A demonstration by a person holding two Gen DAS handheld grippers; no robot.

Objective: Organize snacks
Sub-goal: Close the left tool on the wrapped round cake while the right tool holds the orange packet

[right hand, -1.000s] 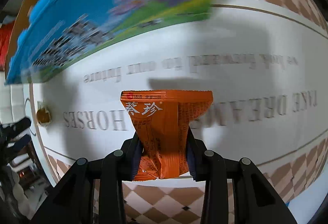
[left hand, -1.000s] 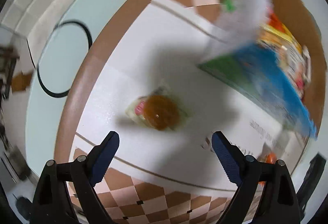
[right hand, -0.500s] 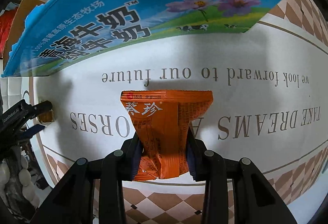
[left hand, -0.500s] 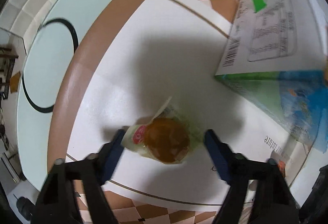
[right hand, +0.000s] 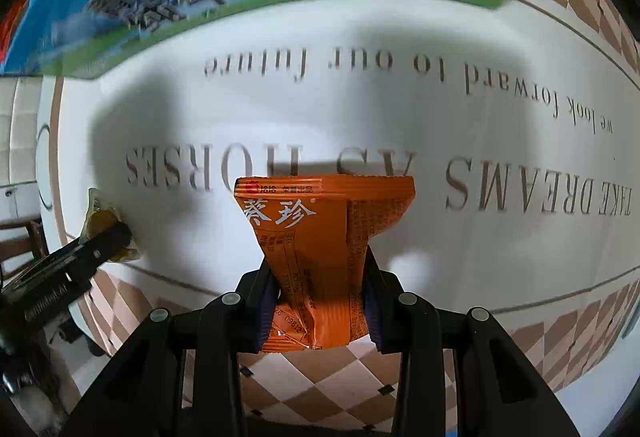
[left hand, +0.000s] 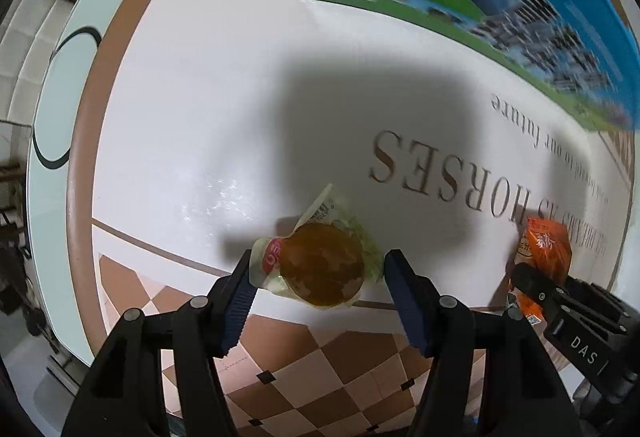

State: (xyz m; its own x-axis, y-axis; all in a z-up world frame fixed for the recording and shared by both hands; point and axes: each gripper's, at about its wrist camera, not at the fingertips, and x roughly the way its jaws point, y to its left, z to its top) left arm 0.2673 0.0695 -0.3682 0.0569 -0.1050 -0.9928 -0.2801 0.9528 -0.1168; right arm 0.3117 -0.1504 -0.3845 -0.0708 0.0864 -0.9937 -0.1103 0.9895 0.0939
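The left gripper [left hand: 318, 271] had just been closing around the pastry [left hand: 320, 263], pads not yet pressing; it needed to finish gripping. At its three o'clock, the right gripper [right hand: 320, 301] held the orange packet [right hand: 320, 237].

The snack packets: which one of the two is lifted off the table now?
The orange packet, pinched upright in the right gripper. The clear-wrapped brown cake lies on the tablecloth between the left gripper fingers, which have just been closing.

Glossy printed tablecloth [left hand: 208, 125], crinkly orange foil packet [right hand: 320, 245], clear plastic-wrapped pastry [left hand: 320, 265]
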